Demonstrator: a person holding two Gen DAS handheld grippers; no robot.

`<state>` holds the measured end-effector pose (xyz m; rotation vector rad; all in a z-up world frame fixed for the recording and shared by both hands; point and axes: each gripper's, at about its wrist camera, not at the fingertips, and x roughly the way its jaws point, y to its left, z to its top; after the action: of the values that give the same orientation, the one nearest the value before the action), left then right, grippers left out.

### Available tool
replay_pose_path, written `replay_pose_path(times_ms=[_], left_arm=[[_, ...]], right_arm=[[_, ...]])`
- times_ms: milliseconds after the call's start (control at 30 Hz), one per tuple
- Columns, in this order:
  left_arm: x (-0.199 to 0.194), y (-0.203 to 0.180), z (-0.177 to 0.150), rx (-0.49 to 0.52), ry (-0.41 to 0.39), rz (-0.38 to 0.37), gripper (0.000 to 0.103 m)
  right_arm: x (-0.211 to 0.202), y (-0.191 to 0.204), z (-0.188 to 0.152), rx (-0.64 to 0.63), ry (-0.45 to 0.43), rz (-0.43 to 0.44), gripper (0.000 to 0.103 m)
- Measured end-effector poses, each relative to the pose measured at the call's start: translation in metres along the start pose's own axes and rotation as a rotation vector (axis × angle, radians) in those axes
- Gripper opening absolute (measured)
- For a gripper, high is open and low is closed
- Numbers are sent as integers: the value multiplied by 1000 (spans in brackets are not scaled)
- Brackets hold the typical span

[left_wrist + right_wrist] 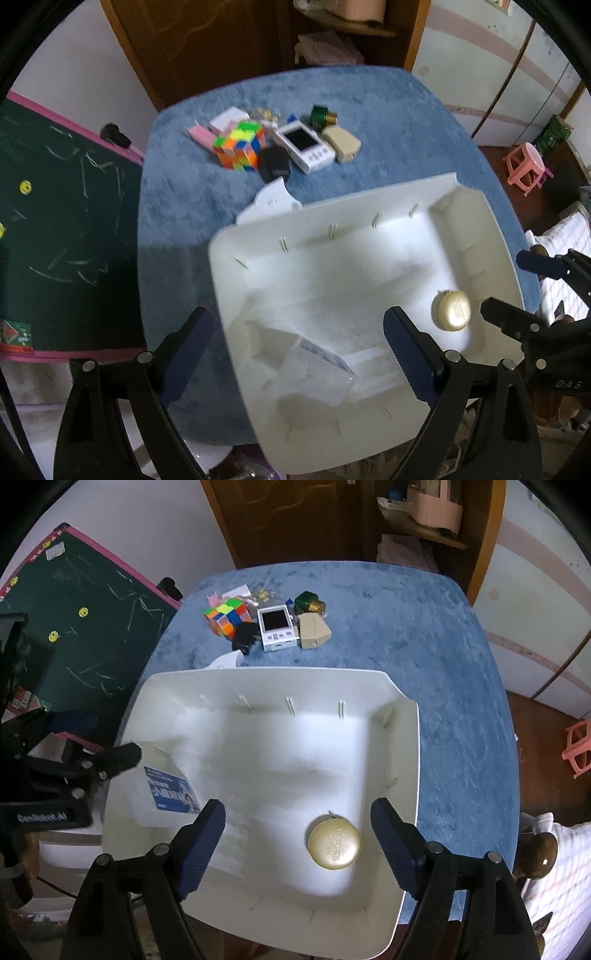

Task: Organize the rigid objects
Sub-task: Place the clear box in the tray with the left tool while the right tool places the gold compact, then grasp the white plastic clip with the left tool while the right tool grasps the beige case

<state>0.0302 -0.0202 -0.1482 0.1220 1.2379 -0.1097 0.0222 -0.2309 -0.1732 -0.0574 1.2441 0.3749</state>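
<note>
Both grippers hang empty above the white tray (406, 775).
Left gripper (299, 350) and right gripper (297, 842) gape wide; a gold round tin (334, 844) and clear box (317, 373) lie inside it.

The desk (424, 635) has a blue cloth with a mottled pattern. The tray (406, 775) is cream white, and the round tin (334, 844) in it is gold. The cube puzzle (225, 618) shows orange, green, yellow and blue squares. The small game console (276, 627) is white with a black screen. The chalkboard (92, 620) is dark green with a pink frame.
</note>
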Motion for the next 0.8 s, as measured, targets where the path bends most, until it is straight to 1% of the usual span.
replay_pose_path(times_ms=[167,333,467,533,633,800], left_arm=[[-20,12,13,42,-42,13,94],[-35,19,31,122,-79,31,94],[-39,21,45,200,-100,38,94],[-37,24,53,215,-91,26,94],[-29,31,66,195,-54,-30,94],[-10,45,94,102,-1,-112,94]], right_arm=[[-4,5,5,-1,-1,6,82],[-2,8,10,13,18,18,82],[2,10,15,36,35,22,82],[3,10,17,50,42,29,82],[4,10,21,71,45,35,82],[5,11,32,99,46,32,82]])
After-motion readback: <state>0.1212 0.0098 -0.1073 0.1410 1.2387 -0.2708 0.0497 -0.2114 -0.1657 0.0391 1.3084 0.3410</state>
